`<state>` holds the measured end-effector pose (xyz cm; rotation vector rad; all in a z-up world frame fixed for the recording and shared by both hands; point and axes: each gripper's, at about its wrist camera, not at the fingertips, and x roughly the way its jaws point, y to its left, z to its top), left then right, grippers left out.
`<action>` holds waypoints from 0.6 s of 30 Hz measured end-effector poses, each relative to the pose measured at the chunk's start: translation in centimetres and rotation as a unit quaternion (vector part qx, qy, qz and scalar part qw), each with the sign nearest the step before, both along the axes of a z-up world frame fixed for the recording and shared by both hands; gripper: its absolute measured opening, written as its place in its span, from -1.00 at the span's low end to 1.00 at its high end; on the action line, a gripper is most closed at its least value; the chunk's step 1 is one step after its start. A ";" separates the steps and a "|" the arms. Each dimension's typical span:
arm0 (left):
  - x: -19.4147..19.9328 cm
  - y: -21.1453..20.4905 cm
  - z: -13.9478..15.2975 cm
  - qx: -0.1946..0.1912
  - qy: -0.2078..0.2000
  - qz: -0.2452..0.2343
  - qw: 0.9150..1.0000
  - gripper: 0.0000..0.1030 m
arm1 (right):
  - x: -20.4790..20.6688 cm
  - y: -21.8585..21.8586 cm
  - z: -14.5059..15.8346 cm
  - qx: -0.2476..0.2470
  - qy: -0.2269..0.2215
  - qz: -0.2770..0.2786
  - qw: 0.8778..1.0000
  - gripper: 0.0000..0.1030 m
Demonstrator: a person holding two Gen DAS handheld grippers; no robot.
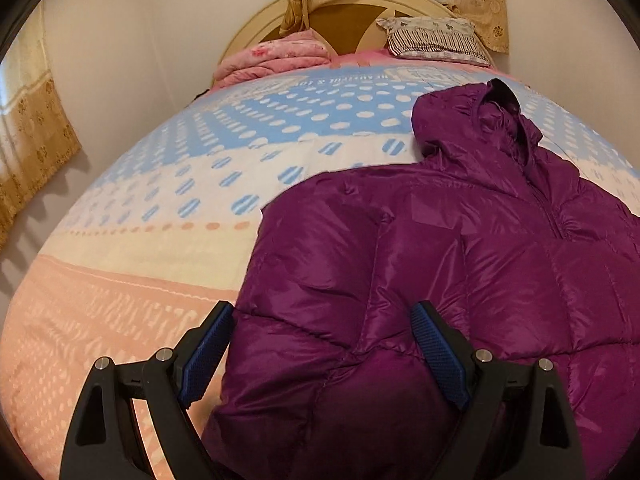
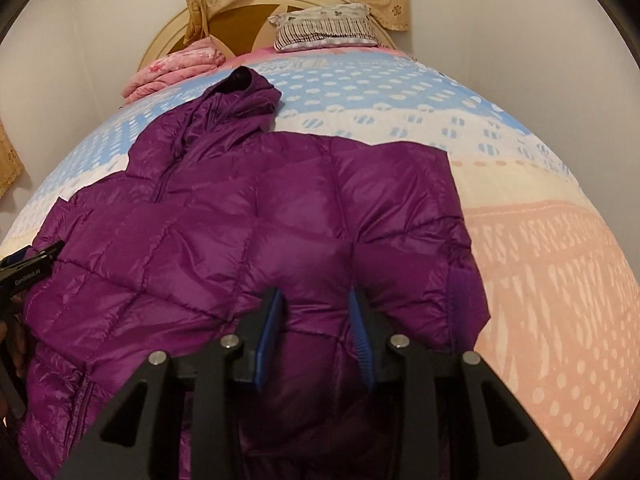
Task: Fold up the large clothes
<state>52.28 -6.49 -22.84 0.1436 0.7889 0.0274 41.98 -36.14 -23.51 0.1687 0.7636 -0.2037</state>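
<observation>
A purple hooded puffer jacket [image 1: 460, 264] lies front up on the bed, hood toward the headboard; it also shows in the right wrist view [image 2: 248, 224]. Both sleeves look folded in over the body. My left gripper [image 1: 324, 316] is open, its jaws wide apart over the jacket's left side near the hem. My right gripper [image 2: 316, 300] is open with a narrower gap, its blue pads straddling a puffed ridge on the jacket's right part near the hem. The left gripper's body [image 2: 28, 272] shows at the left edge of the right wrist view.
The bed cover [image 1: 140, 240] is pink, cream and blue with dots. A folded pink blanket [image 1: 276, 60] and a striped pillow [image 1: 436, 38] lie by the round headboard [image 1: 256, 28]. Patterned curtains [image 1: 36, 140] hang at the left and behind the headboard. Walls close in on both sides.
</observation>
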 end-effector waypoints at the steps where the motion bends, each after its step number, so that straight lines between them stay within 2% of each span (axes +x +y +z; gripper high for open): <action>1: 0.1 0.1 -0.3 -0.004 0.005 0.000 1.000 0.77 | 0.0 0.0 -0.2 0.001 0.001 0.000 1.000 -0.28; 4: 0.4 0.8 -0.9 -0.028 0.017 0.005 0.999 0.84 | 0.2 0.0 -0.6 0.000 0.001 -0.002 1.000 -0.28; 9: 0.6 1.1 -1.3 -0.043 0.027 0.004 0.999 0.87 | 0.7 0.6 -0.8 -0.024 0.006 -0.003 1.000 -0.28; 18: 0.7 1.2 -1.6 -0.046 0.031 0.007 0.998 0.92 | 0.8 1.0 -1.1 -0.040 0.009 -0.006 0.999 -0.28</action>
